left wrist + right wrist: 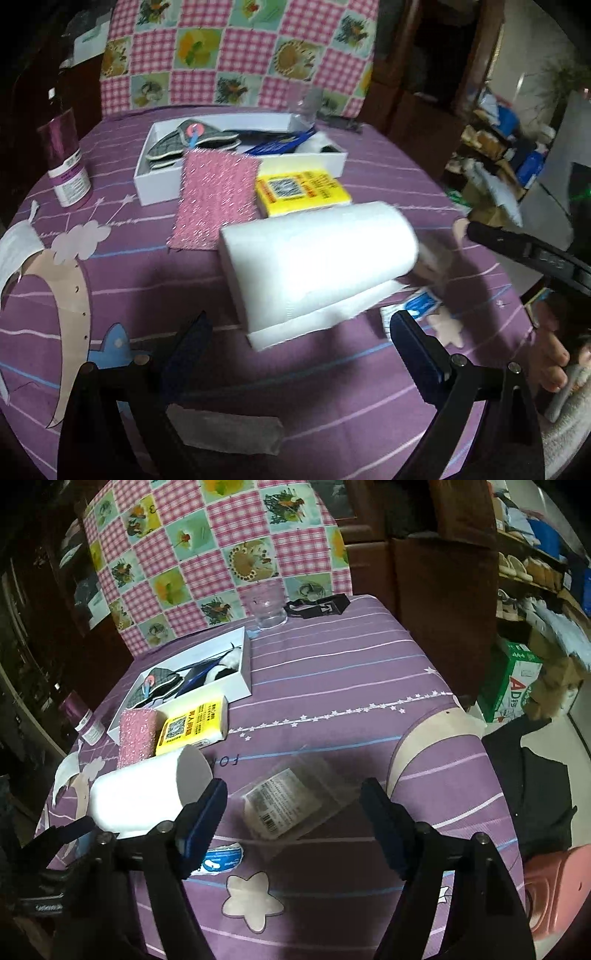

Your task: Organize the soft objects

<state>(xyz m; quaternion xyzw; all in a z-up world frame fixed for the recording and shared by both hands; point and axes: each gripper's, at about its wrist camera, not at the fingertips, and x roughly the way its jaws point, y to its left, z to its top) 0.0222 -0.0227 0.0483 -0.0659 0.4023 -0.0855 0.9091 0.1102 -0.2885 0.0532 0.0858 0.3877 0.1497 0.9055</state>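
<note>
We count one white paper roll (pixel 317 258), one pink glittery scrubbing cloth (pixel 214 199), one yellow tissue pack (pixel 301 192) with a square code printed on it, one white open box (pixel 341 157), one clear packet with a printed label (pixel 291 801), one clear glass (pixel 267 607), one purple canister (pixel 66 162) and one black strap (pixel 317 605). Inside the box we see grey quilted pads (pixel 192 142), something dark blue and something white, too tangled for us to count.

Everything sits on a table under a purple striped cloth (pixel 332 686) printed with stars and clouds. A chair back draped in pink checked patchwork fabric (pixel 236 51) stands at the far edge; cluttered shelves and a green carton (pixel 511 679) fill the room to the right.

Our left gripper (pixel 299 336) has its jaws spread with nothing between them; the roll lies just ahead of its fingers, its loose sheet trailing toward them. Our right gripper (pixel 295 823) is also released, holding nothing; the labelled packet lies on the cloth between and just beyond its fingers, while the roll sits just left of its left finger. The cloth and tissue pack lie side by side between roll and box.
</note>
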